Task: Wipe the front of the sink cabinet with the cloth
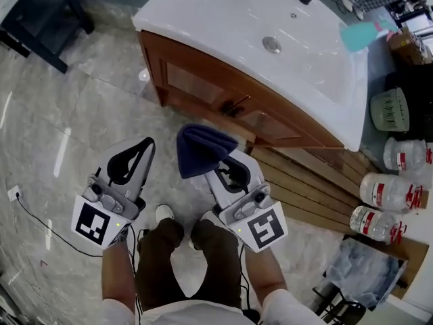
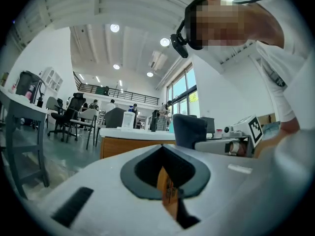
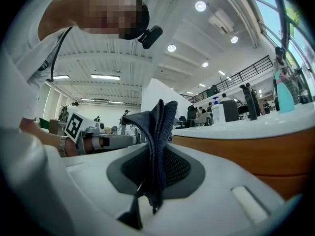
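The sink cabinet (image 1: 223, 103) is brown wood under a white basin top (image 1: 203, 19); its front faces me across a stretch of floor. My right gripper (image 1: 218, 160) is shut on a dark blue cloth (image 1: 201, 147), which stands bunched above the jaws, short of the cabinet front. The right gripper view shows the cloth (image 3: 158, 127) pinched upright between the jaws, with the cabinet (image 3: 246, 151) to the right. My left gripper (image 1: 147, 145) hangs beside it on the left, shut and empty, its jaws closed in the left gripper view (image 2: 164, 154).
A slatted wooden panel (image 1: 304, 181) continues right of the cabinet. Water bottles (image 1: 385, 191), a green basket (image 1: 390, 110) and a teal spray bottle (image 1: 362, 34) stand at the right. A black table frame (image 1: 40, 26) is at top left. A cable (image 1: 40, 229) lies on the floor.
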`<state>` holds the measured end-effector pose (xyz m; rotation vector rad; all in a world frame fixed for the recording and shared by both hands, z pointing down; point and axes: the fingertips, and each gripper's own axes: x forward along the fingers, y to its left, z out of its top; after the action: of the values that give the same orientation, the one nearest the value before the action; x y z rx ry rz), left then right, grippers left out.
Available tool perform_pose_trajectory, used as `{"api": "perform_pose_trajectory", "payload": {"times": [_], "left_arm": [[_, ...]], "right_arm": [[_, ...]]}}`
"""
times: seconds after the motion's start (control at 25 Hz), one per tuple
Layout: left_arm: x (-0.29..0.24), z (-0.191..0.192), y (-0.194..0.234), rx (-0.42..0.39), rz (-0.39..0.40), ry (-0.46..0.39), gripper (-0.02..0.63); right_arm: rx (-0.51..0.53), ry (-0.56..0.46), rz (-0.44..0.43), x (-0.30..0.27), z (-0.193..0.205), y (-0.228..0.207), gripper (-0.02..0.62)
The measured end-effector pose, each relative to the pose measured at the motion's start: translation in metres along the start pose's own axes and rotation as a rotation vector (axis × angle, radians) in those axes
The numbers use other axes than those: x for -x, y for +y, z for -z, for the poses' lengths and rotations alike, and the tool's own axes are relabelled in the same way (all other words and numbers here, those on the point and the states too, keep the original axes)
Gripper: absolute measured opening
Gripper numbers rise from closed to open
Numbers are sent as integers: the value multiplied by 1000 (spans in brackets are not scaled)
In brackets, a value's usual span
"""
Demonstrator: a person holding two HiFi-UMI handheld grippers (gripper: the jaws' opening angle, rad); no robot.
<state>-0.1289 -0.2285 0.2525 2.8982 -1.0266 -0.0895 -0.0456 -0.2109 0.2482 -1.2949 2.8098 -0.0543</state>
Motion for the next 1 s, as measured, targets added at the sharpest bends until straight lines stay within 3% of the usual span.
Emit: {"api": "perform_pose_trajectory", "payload": {"times": [0.2,0.32,0.56,0.76,1.0], "left_arm": [[-34,81,6,-32,25,-34,3],[-47,127,13,-106,47,-19,3],[-61,190,40,-147,20,-70,3],[-63,227,50,-143,-2,-90,3],[-30,243,67,-100,-83,-106,3]], "right_arm": [[30,-40,8,-17,79,-29,55],[77,-62,-4,-27,117,-42,55],[181,-101,-24,-29,177,-63,55],[240,-135,-29,-29,203,-71,55],[176,-118,-38,-41,209,-66,55]]}}
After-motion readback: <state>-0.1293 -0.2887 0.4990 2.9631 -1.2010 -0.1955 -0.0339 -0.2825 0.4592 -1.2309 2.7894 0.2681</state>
